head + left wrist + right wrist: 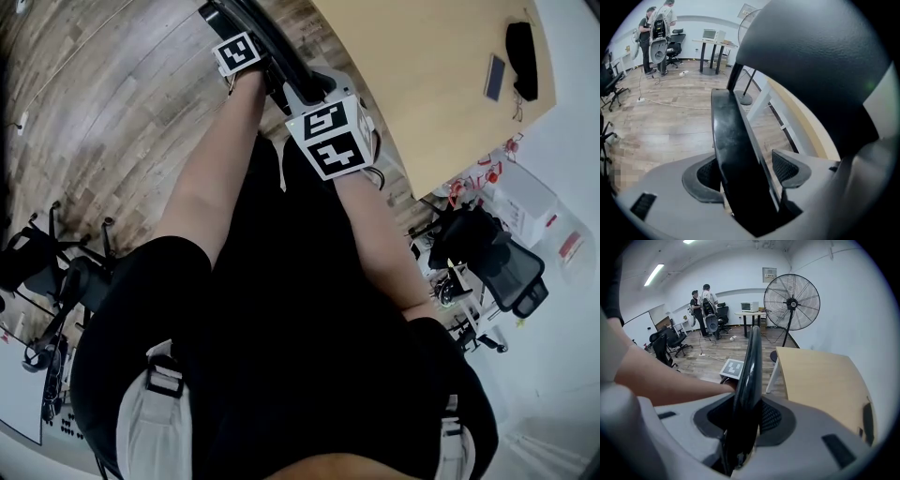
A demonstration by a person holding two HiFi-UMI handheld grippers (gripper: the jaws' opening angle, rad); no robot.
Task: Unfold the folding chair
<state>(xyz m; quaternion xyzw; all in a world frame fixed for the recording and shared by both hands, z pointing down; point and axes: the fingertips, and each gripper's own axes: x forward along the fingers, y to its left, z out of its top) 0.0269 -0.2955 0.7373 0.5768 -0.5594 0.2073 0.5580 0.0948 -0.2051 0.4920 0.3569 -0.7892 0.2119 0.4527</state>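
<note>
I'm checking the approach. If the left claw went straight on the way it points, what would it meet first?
The black chair panel, most likely: it stands right between the open jaws of the left claw, seemingly untouched.

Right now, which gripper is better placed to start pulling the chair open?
Right. The right gripper is shut on the chair edge. The left gripper only straddles a chair panel, fingers apart, so it would likely have to close first.
</note>
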